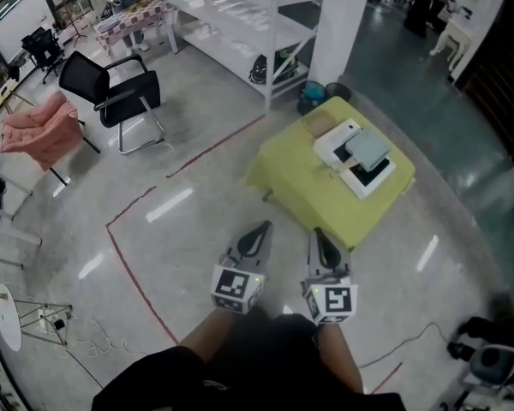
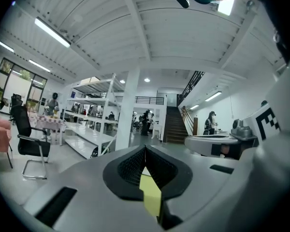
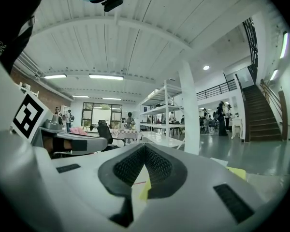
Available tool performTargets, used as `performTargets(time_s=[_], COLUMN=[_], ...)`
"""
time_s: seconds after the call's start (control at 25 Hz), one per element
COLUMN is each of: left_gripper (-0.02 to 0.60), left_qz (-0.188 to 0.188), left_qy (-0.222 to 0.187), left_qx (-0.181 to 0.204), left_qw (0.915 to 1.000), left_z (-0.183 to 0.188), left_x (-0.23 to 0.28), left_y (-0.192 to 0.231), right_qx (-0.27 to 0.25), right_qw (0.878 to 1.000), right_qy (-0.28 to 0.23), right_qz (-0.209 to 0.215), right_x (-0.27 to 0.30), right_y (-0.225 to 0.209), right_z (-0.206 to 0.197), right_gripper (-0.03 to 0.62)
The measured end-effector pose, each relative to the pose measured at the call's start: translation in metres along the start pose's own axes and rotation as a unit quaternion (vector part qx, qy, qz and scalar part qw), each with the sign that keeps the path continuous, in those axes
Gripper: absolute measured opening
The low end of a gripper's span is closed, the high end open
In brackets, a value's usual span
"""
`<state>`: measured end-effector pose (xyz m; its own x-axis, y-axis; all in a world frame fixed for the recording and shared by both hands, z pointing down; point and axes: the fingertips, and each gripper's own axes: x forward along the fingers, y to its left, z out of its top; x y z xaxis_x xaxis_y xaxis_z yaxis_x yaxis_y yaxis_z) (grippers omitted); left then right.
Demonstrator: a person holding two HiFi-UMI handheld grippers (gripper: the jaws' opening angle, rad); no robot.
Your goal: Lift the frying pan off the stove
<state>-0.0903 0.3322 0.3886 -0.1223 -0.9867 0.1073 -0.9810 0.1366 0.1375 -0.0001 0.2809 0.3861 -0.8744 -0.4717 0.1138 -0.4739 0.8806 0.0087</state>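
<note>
The left gripper [image 1: 263, 227] has its fingers clenched, tips meeting, with nothing between them. The right gripper [image 1: 319, 233] has its fingers clenched in the same way and is also empty. Both are held side by side above the floor [image 1: 197, 221], short of the yellow-covered surface [image 1: 295, 187] and well apart from everything on it. A white stove [image 1: 373, 176] with a dark panel lies on that surface. A grey-blue flat item [image 1: 367, 148] rests on its far part. Whether this is the pan cannot be told at this range. A black chair [image 1: 111, 92] stands far left.

Glossy grey floor [image 1: 197, 221], white shelving [image 1: 240, 24], black chair [image 1: 111, 88].
</note>
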Motion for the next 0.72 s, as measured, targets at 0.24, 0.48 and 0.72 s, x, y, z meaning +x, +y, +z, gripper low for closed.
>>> performTargets(time_s=[0.24, 0.48, 0.72], left_gripper=[0.044, 0.044, 0.044], left_qz=[-0.011, -0.04, -0.05], left_qy=[0.024, 0.044, 0.064], left_qx=[-0.013, -0.01, 0.001], left_qw=[0.9996, 0.9982, 0.9967], left_z=[-0.02, -0.027, -0.033], left_x=[0.018, 0.055, 0.115], left_y=[0.017, 0.02, 0.034], right_qx=[-0.007, 0.004, 0.018], right_qw=[1.0, 0.999, 0.998], right_qy=[0.018, 0.028, 0.041], right_qz=[-0.019, -0.037, -0.054], right_x=[0.019, 0.04, 0.078], right_y=[-0.01, -0.039, -0.084], right_z=[-0.012, -0.024, -0.039], right_gripper=[0.015, 0.015, 0.015])
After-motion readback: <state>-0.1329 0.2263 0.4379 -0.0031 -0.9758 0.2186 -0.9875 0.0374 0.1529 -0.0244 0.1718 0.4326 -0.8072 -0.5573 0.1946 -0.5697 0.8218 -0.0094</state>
